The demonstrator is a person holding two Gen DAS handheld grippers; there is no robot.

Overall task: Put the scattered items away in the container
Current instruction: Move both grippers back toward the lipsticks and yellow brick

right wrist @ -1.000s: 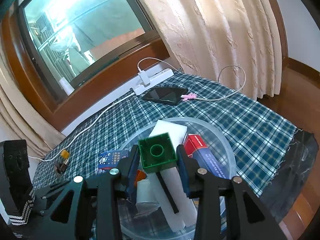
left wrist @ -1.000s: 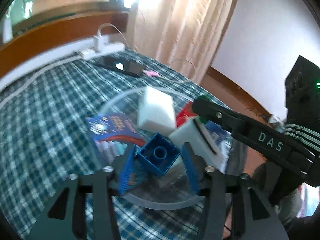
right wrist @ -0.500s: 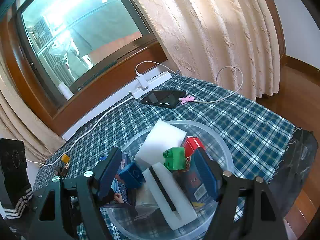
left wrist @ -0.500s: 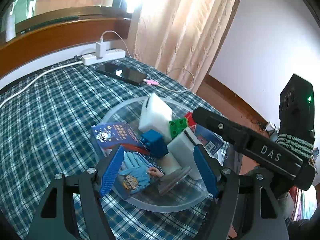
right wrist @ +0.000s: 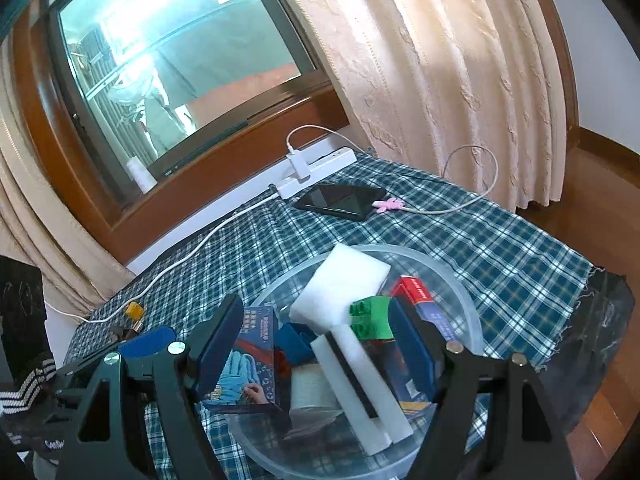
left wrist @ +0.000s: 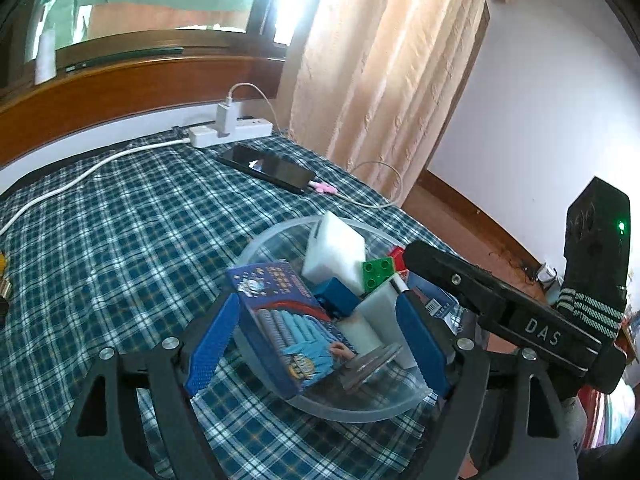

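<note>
A clear plastic bowl (left wrist: 360, 408) (right wrist: 460, 292) sits on the checked cloth and holds the items. Inside lie a blue brick (left wrist: 336, 294) (right wrist: 294, 342), a green brick (left wrist: 378, 272) (right wrist: 370, 318), a white sponge (left wrist: 334, 248) (right wrist: 340, 284), a blue glove box (left wrist: 280, 300) (right wrist: 248, 360) and a red-topped box (right wrist: 416, 292). My left gripper (left wrist: 316, 340) hovers above the bowl's near rim, its jaws opening, gripping nothing. My right gripper (right wrist: 316, 344) stands open over the bowl, also gripping nothing.
A black phone (left wrist: 268, 168) (right wrist: 340, 200) and a white power strip (left wrist: 232, 130) with cables lie at the far side of the cloth. A small yellow item (right wrist: 134, 311) sits at the left. The table edge drops off at the right, by the curtain.
Both grippers opened: the left let go of the blue brick, the right of the green brick. Both bricks now lie in the bowl. The left gripper drew back and up.
</note>
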